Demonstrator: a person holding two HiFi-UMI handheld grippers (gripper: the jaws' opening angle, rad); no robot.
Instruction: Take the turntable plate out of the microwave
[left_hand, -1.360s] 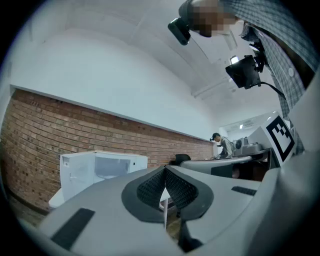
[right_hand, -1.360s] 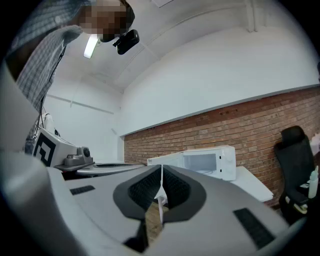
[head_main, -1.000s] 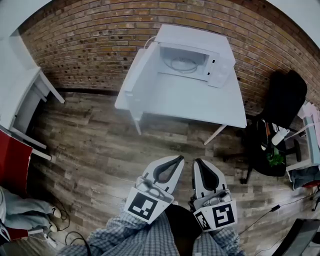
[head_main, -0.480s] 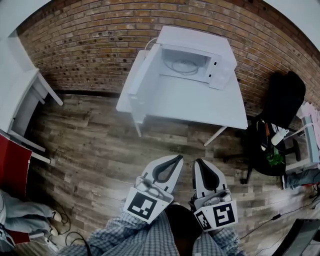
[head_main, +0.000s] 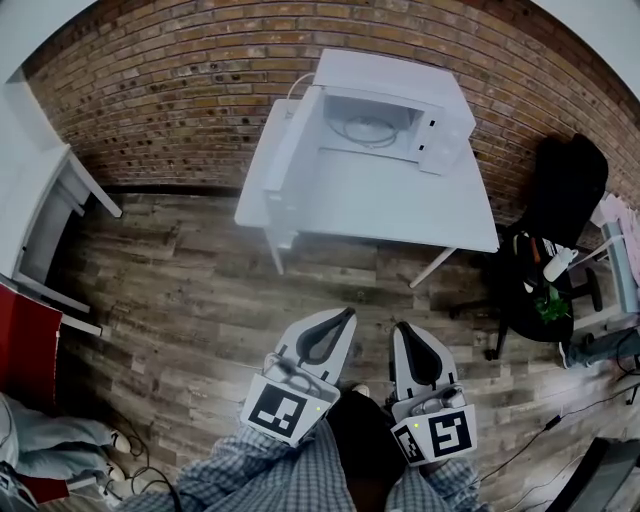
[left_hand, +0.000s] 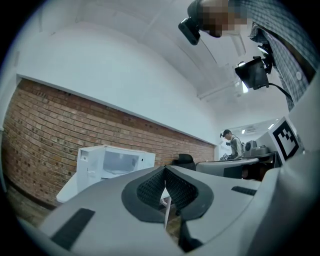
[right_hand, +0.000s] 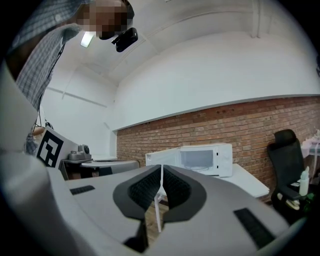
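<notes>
The white box microwave (head_main: 395, 85) stands on the flat white table (head_main: 400, 205) at 12 o'clock, with the brick wall (head_main: 180, 90) behind. The round glass turntable plate (head_main: 368, 128) lies inside the microwave. A black office chair (head_main: 565, 190) stands at 3 o'clock. The left gripper (head_main: 348, 313) and right gripper (head_main: 405, 327) sit side by side at 6 o'clock.

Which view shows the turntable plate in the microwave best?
The head view: looking down into the open microwave, it shows the turntable plate on the cavity floor. The right gripper view sees the cavity level, the plate at most a faint edge. In the left gripper view the plate cannot be made out.
</notes>
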